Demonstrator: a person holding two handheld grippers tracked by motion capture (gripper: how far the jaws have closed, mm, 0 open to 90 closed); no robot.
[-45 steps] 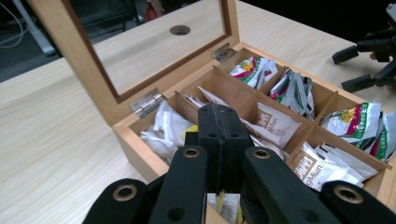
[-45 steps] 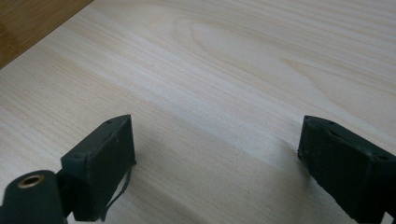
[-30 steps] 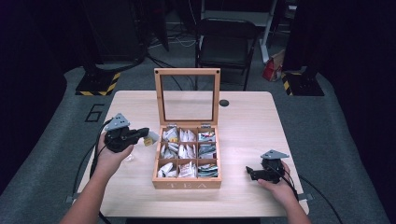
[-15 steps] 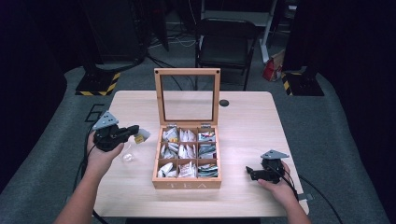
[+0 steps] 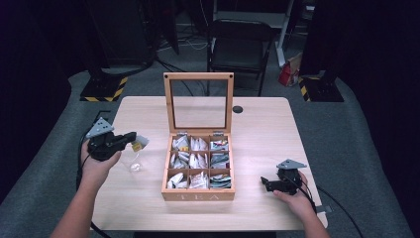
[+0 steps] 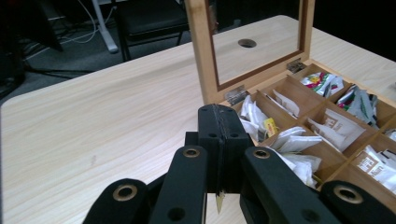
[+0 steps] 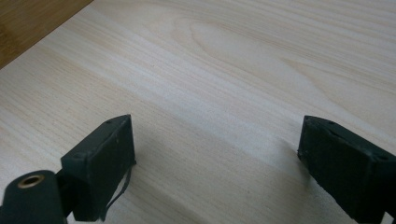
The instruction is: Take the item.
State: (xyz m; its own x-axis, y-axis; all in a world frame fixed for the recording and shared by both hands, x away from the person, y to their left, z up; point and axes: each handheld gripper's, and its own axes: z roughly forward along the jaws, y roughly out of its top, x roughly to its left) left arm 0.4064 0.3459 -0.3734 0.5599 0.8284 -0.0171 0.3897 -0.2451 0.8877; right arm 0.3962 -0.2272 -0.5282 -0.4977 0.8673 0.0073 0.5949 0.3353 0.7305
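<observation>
The right claw (image 5: pixel 268 184) rests wide open and empty on the surface (image 5: pixel 257 129). The left claw (image 5: pixel 130 139), squeezed tight on a tea bag (image 5: pixel 139 143), has pulled away from the tea box (image 5: pixel 198 166) (its lid stands up). A little bag hangs under this claw. Next it probably gets put down.

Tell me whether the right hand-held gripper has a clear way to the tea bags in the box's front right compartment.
Probably yes: the right hand-held gripper rests open on the table beside the tea box, whose lid stands raised, with only the low wall between.
</observation>
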